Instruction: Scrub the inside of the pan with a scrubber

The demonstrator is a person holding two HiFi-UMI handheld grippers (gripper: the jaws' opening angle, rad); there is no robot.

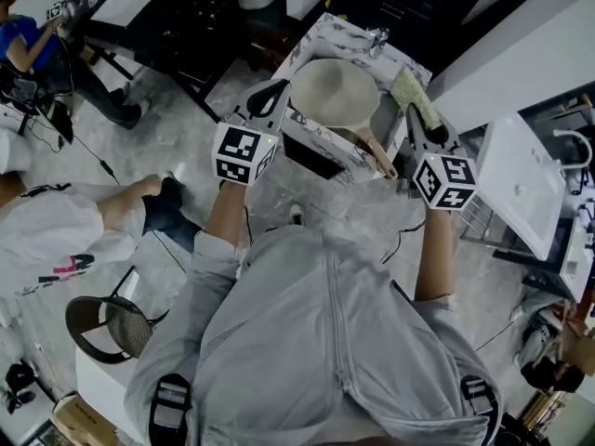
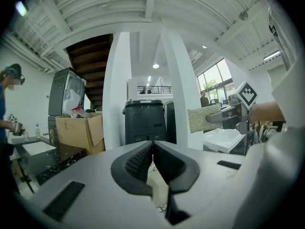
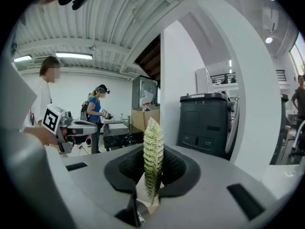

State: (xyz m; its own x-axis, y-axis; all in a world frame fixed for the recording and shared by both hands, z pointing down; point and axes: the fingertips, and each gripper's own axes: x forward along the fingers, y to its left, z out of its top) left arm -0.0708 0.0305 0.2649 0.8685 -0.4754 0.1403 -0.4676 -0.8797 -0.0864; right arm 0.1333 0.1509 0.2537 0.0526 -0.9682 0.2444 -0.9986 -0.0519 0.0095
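A cream pan (image 1: 333, 91) sits on a small marble-topped table (image 1: 316, 37), its handle (image 1: 376, 154) pointing toward me. My left gripper (image 1: 270, 94) hovers at the pan's left rim, shut with nothing between its jaws (image 2: 153, 149). My right gripper (image 1: 423, 124) is to the right of the pan, shut on a yellow-green scrubber (image 1: 412, 96). In the right gripper view the scrubber (image 3: 153, 159) stands edge-on between the pads. From the left gripper view the scrubber (image 2: 203, 119) shows flat, off to the right. Both gripper views look out across the room, and neither shows the pan.
A white basin (image 1: 521, 179) stands to the right of the table. A black table (image 1: 177, 17) and a person in blue are at the far left. A round chair (image 1: 107, 323) is behind me. A black bin (image 2: 144, 123) and a cardboard box (image 2: 78, 132) stand ahead.
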